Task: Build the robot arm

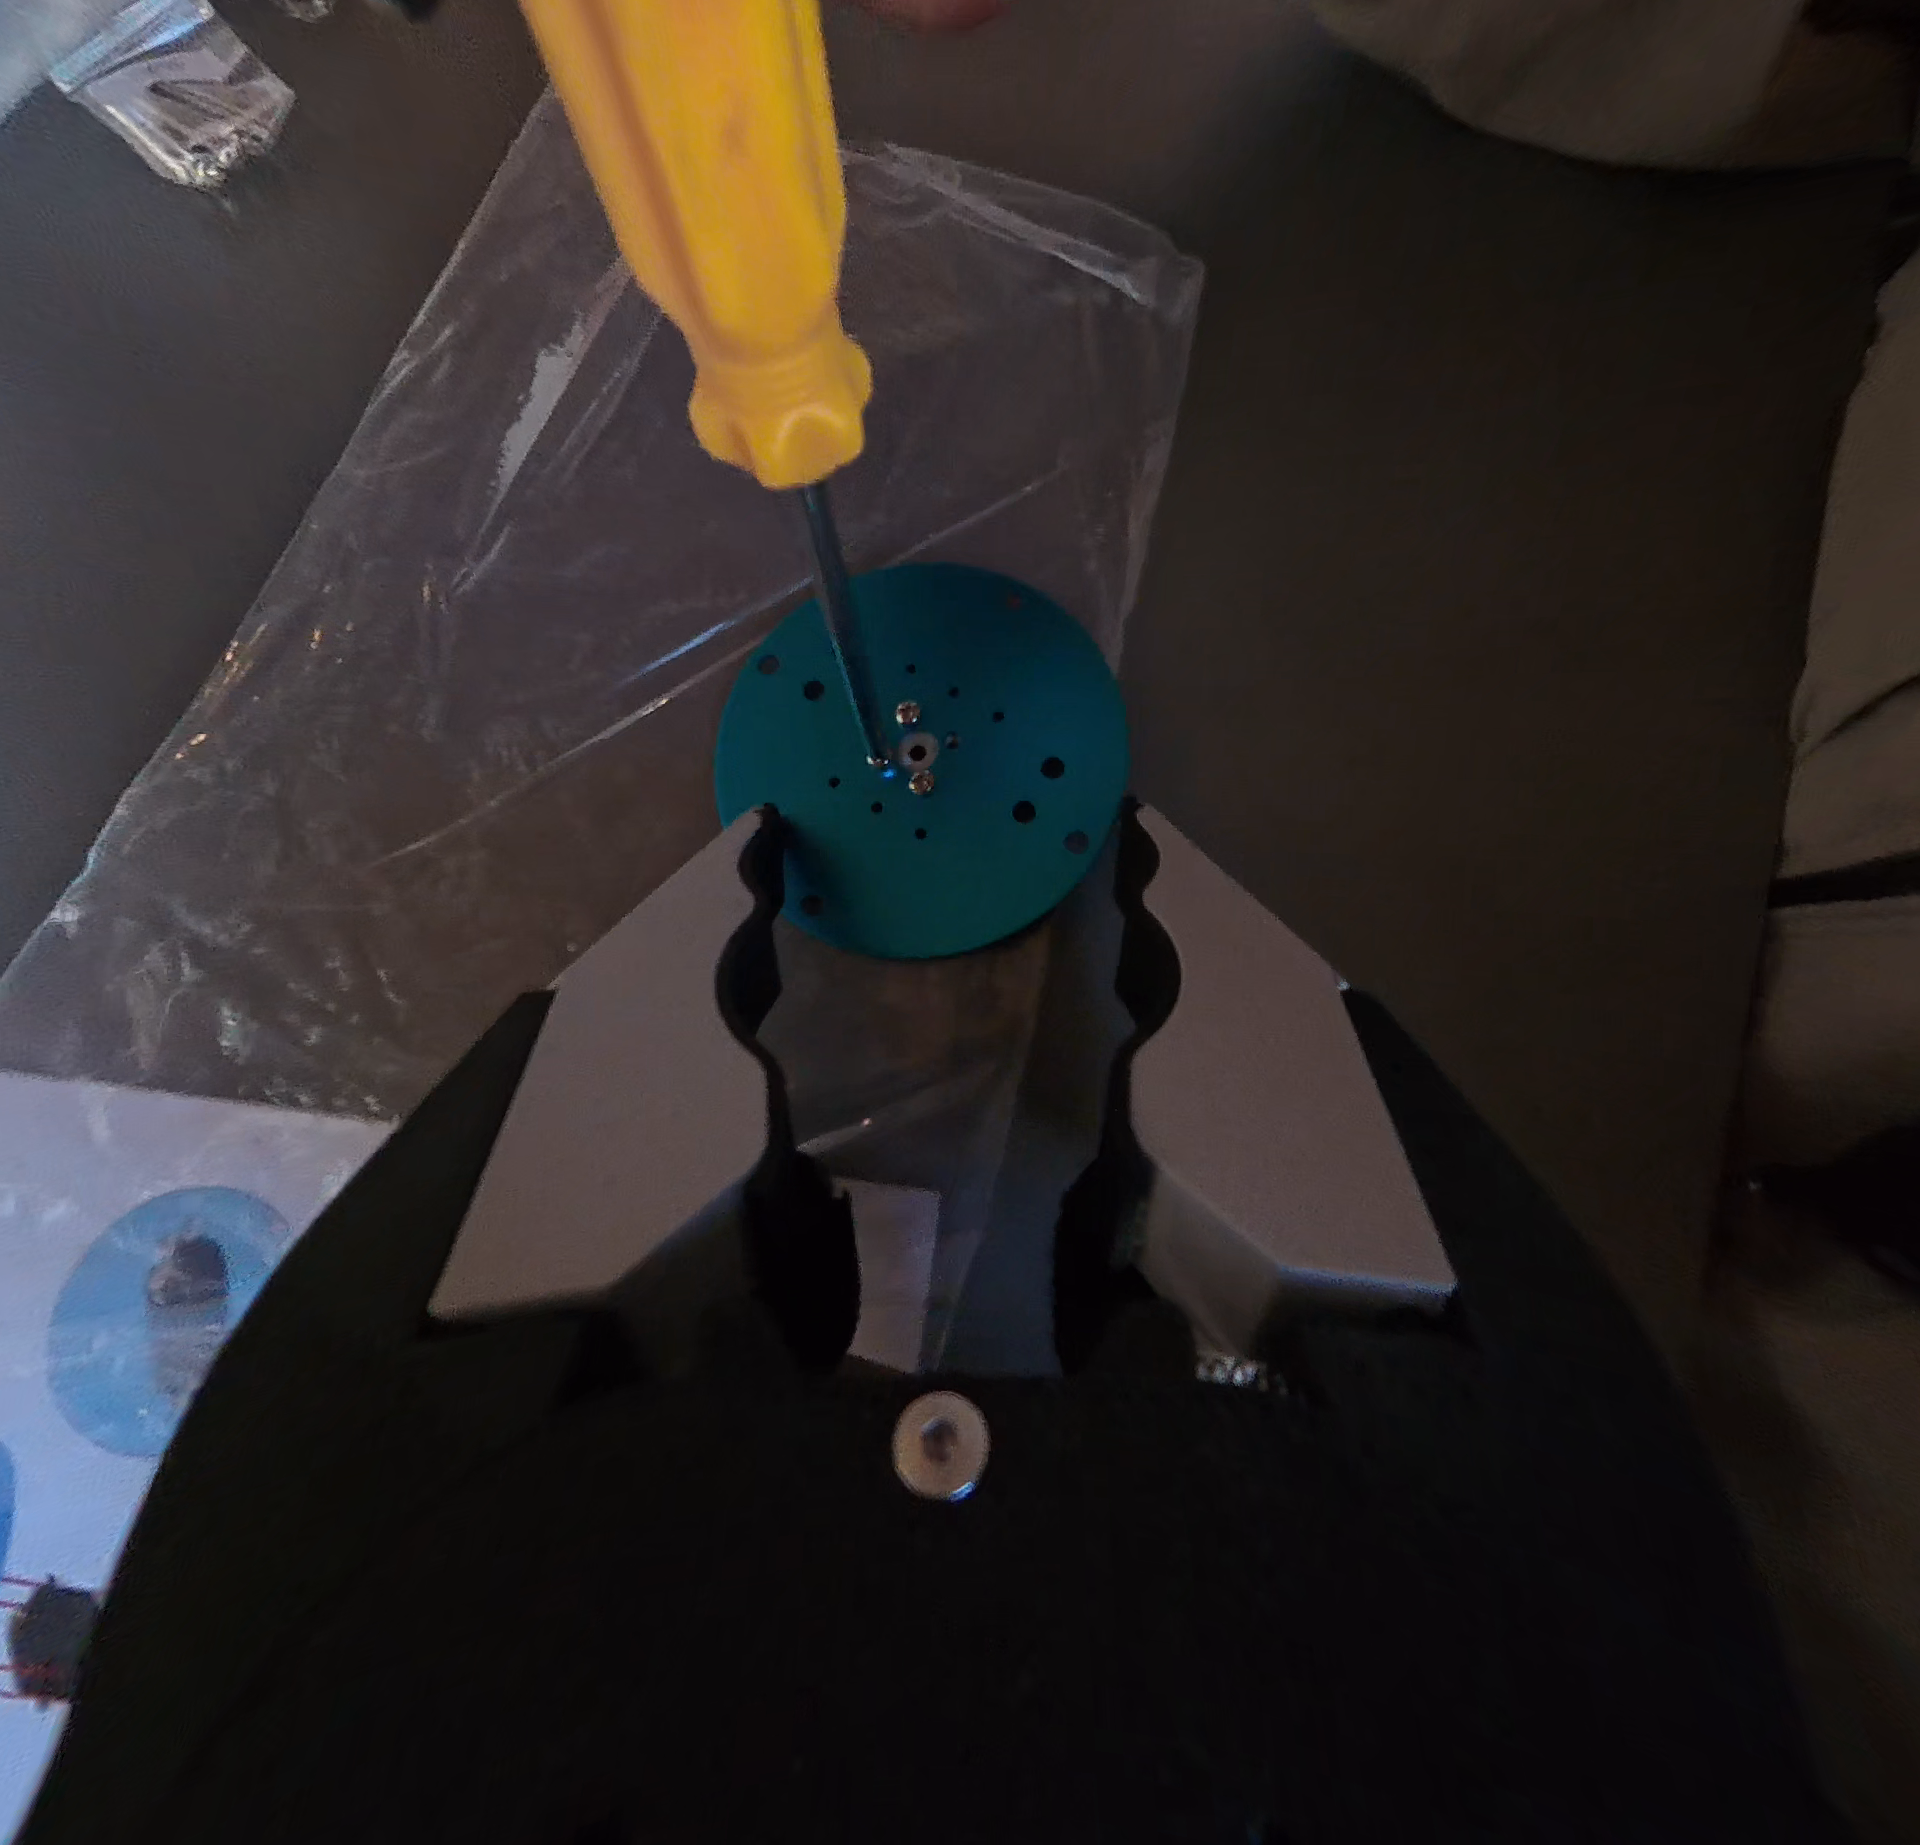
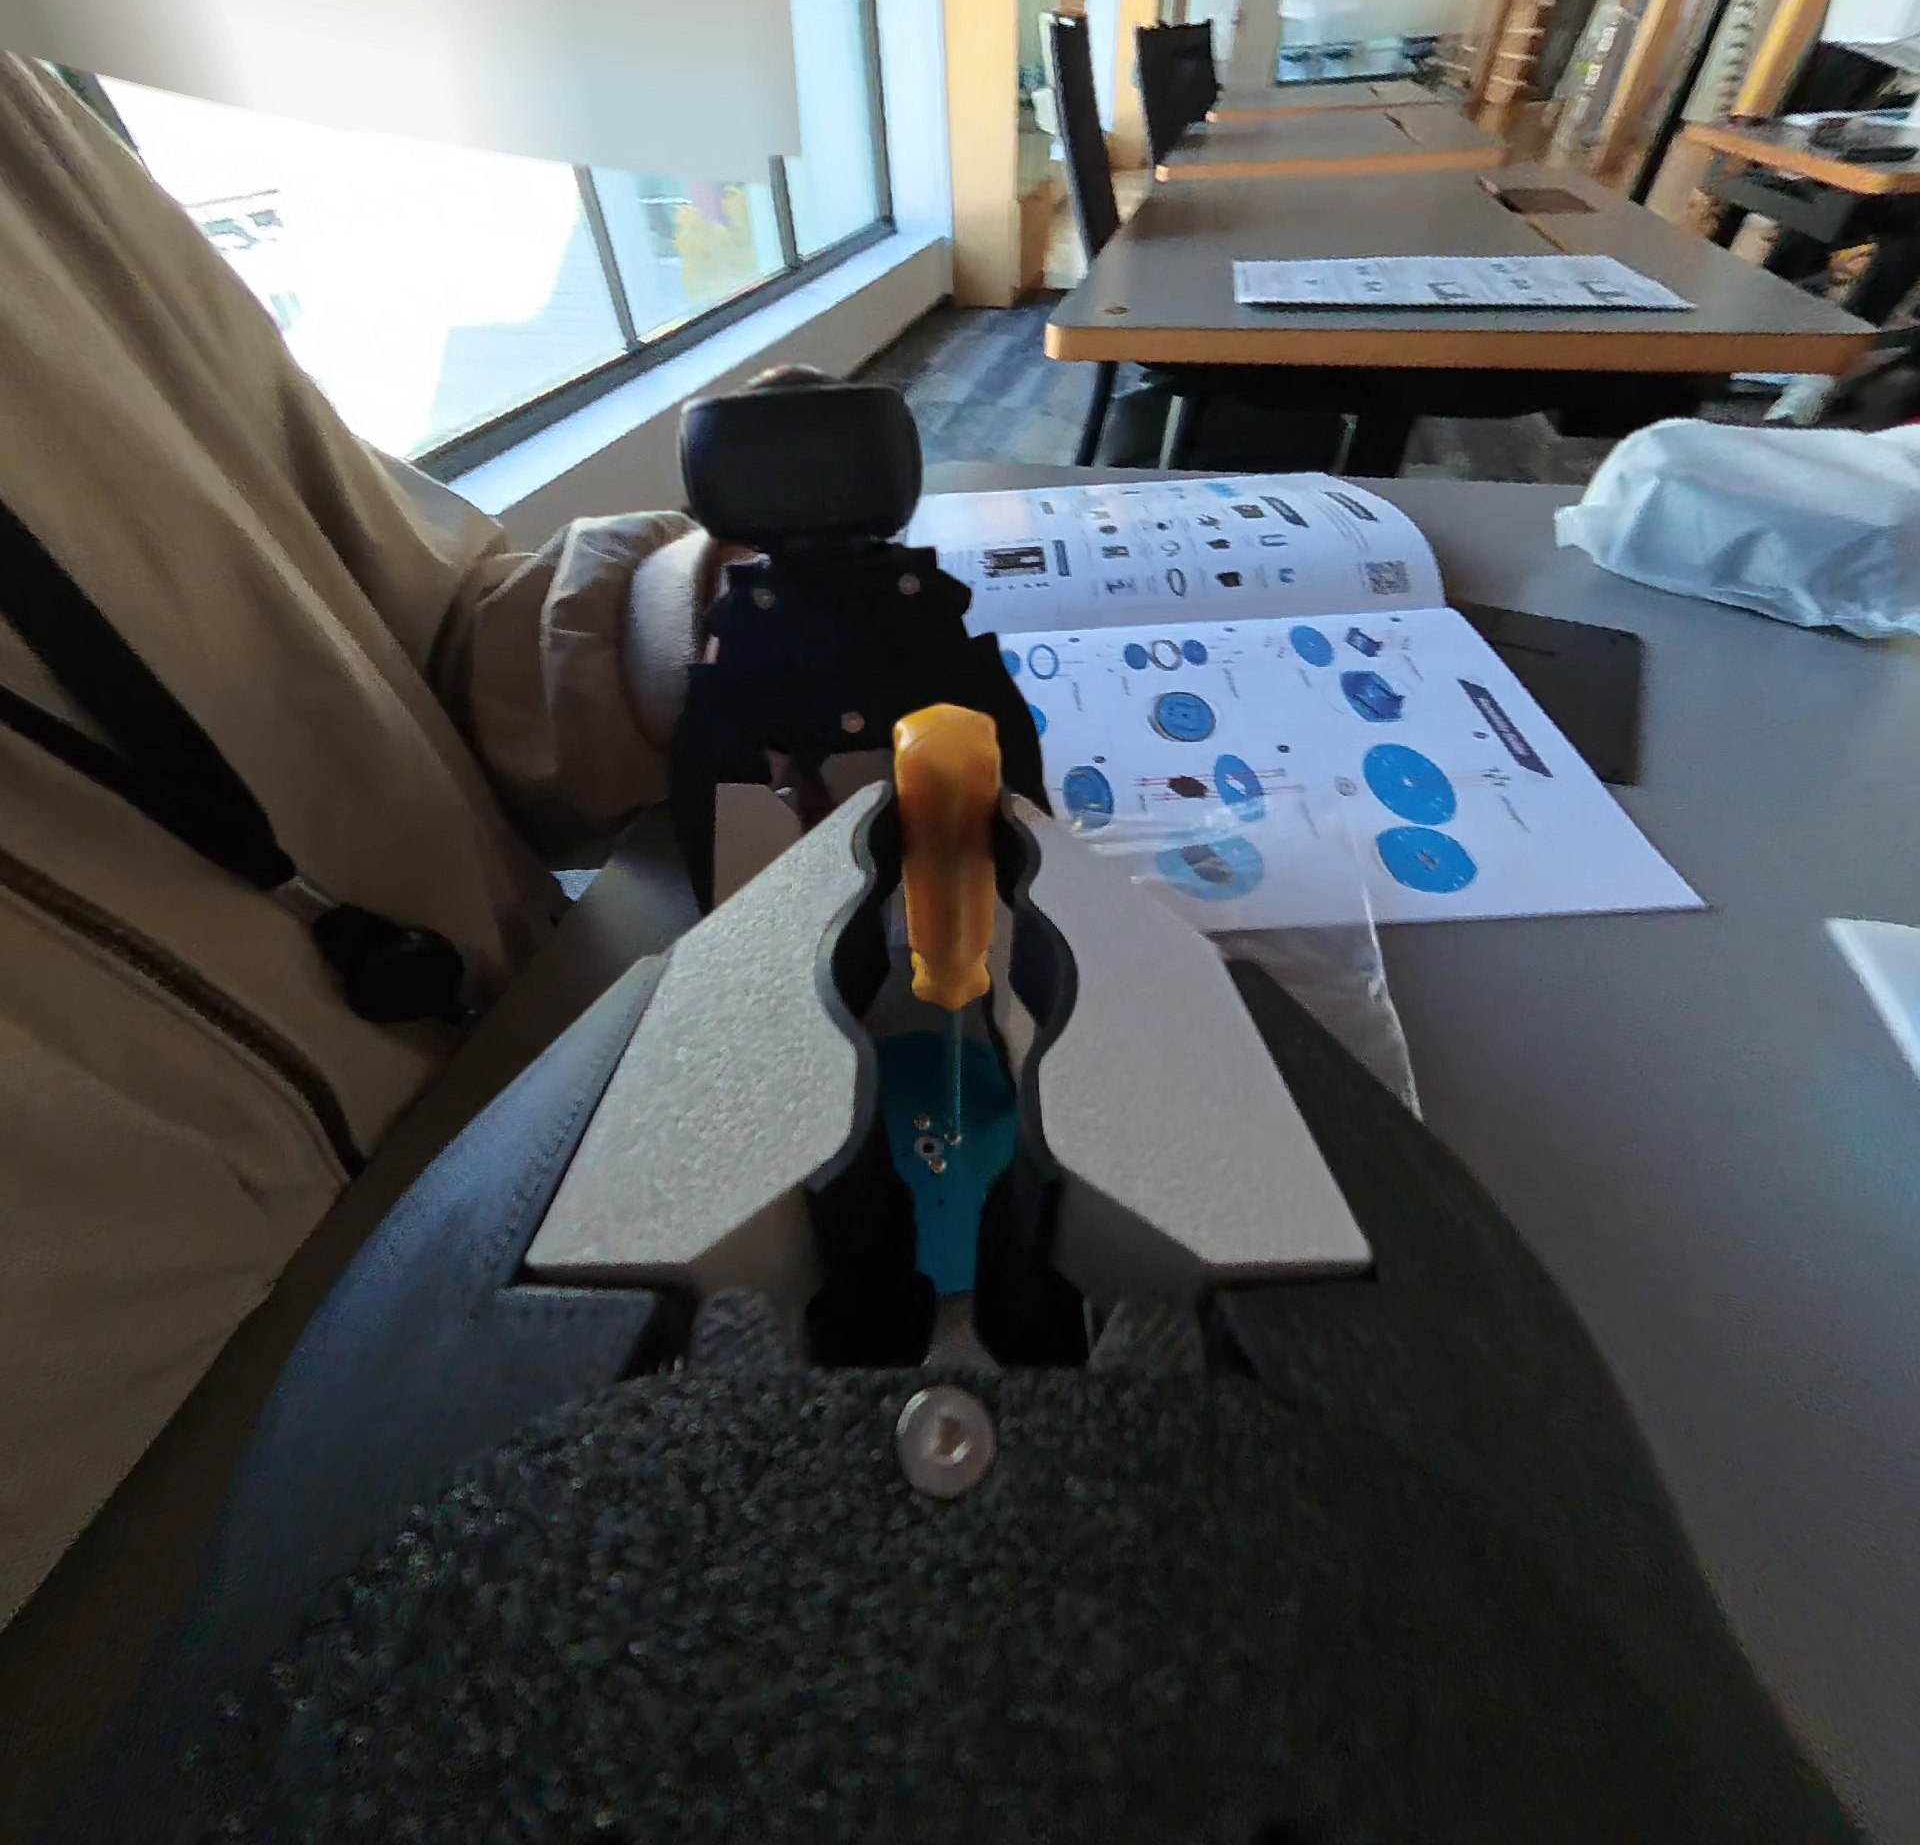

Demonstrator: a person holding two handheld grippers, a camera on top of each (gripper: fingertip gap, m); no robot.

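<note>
Your left gripper (image 1: 940, 819) pinches the teal disc (image 1: 925, 756) by its near edge, face up above the surface. Your right gripper (image 2: 945, 829) clamps the yellow screwdriver (image 2: 945, 850), shaft pointing down, tip on a screw (image 1: 879, 758) beside the disc's centre.

The left wrist view is directed steeply down, close above the teal disc (image 1: 925, 756) on the grey table (image 1: 1455, 652). The right wrist view is directed level across the table. Disc and yellow screwdriver (image 2: 943, 850) are shared.

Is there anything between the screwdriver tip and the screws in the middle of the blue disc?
Nothing visible. The screwdriver, held in the right gripper, already has its tip down among the screws on the blue disc, which the left gripper holds.
</note>
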